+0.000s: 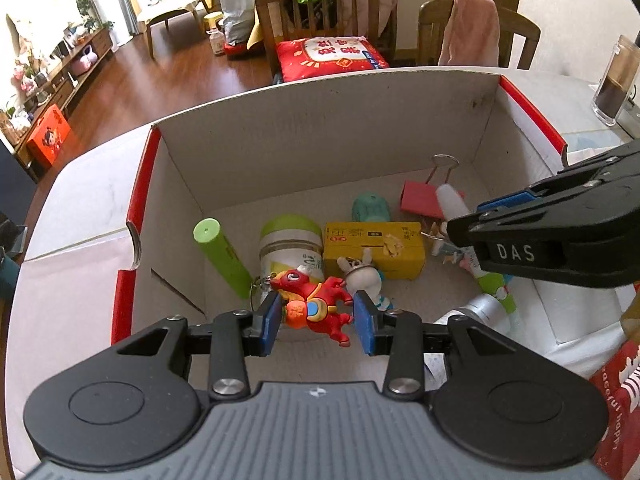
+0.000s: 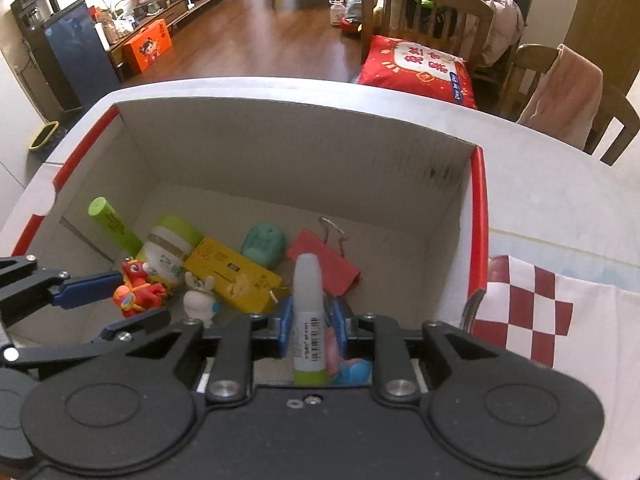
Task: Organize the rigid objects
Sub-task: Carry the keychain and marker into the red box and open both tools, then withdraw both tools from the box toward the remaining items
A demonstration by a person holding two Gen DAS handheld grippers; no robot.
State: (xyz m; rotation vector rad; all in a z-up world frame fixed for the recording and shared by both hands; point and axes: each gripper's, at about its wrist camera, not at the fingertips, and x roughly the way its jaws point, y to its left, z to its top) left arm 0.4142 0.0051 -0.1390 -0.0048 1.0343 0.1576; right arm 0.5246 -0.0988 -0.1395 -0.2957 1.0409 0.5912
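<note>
Left gripper (image 1: pixel 316 322) over the cardboard box (image 1: pixel 320 128) on the table (image 2: pixel 560 200), fingers clamped on a red toy horse (image 1: pixel 316 304) just above the box floor. Right gripper (image 2: pixel 312 326) fingers sit against a white glue bottle (image 2: pixel 308 320), nozzle up; the pads seem barely loosened, hard to confirm.
</note>
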